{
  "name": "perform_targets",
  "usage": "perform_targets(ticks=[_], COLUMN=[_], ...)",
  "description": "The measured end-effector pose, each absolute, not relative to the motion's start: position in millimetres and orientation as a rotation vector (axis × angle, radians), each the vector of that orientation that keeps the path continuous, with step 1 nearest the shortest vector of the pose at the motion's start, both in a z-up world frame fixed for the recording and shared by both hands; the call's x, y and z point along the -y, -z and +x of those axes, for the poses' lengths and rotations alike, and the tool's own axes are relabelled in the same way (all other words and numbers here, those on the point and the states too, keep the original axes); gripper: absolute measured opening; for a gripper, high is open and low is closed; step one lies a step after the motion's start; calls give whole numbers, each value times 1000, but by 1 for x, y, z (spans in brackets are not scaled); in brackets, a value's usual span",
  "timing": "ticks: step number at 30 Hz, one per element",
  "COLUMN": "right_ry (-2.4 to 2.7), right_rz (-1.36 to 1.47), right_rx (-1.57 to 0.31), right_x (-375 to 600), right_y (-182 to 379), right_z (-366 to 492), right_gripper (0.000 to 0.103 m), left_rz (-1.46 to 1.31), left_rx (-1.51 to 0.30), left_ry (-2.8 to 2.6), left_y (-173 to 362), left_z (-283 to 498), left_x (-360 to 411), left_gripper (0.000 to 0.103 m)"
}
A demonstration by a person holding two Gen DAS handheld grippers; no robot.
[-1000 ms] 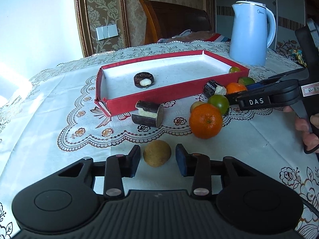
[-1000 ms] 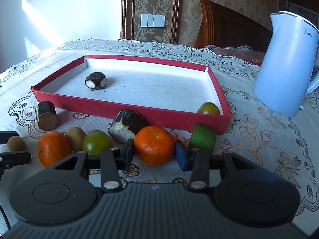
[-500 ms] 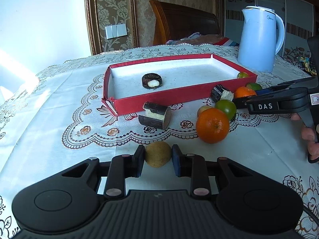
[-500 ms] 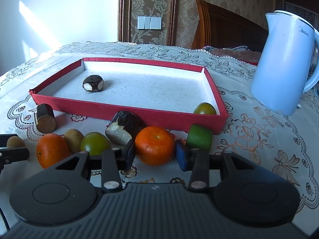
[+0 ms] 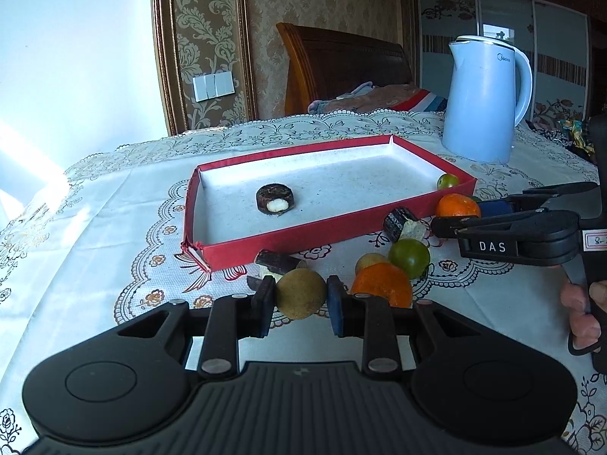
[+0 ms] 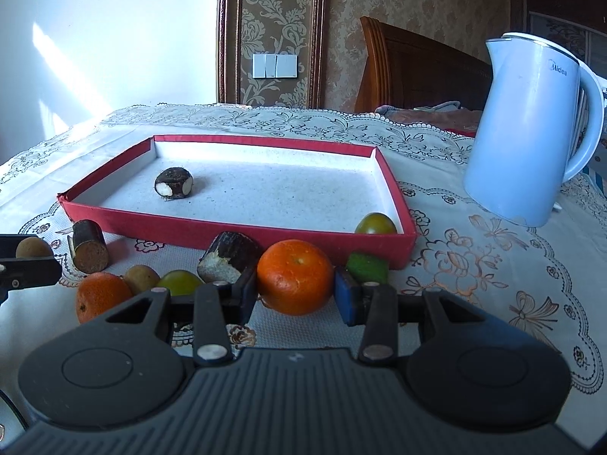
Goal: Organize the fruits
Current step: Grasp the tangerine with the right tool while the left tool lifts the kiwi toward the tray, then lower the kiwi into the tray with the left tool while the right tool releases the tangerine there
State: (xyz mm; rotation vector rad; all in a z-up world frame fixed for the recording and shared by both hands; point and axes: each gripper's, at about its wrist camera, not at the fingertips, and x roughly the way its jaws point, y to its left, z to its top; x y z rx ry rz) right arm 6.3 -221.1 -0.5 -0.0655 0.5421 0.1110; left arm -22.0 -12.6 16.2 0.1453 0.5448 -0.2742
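Note:
My left gripper [image 5: 299,305] is shut on a small brown round fruit [image 5: 301,293] and holds it above the tablecloth. My right gripper [image 6: 296,295] is shut on an orange [image 6: 296,276], held just in front of the red tray's near wall [image 6: 235,229]. The tray [image 5: 288,233] holds a dark cut piece [image 6: 174,188] and a green fruit [image 6: 375,223] in its right corner. On the cloth before it lie another orange [image 6: 100,295], a green fruit [image 6: 178,282], a brown fruit [image 6: 140,278], dark cane pieces [image 6: 89,252] and a green piece [image 6: 366,267].
A pale blue kettle [image 6: 531,132] stands on the lace tablecloth to the right of the tray. A wooden chair back [image 5: 341,64] and clothes lie behind the table. The right gripper's body [image 5: 531,235] reaches in from the right in the left wrist view.
My left gripper closed on the brown fruit and lifted it off the cloth. My right gripper closed on the orange and rose slightly with it.

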Motion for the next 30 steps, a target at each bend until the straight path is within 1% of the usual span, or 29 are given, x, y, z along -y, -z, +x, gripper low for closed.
perform_targets(ticks=[12,20,30], right_ry=[-94,-49,0], right_rz=[-74,-80,-38], right_rx=[-509,-524,-588], right_x=[219,216,217], right_y=[-16,-25,-14], right_z=[15,69,139], right_gripper=[40,40,40], left_rz=[91,47,33], left_rx=[-551,-550,-558], left_ry=[301,248,202], left_y=[-34,-36,-29], left_z=[20,74,125], left_x=[26,34,52], left_gripper=[28,28,28])
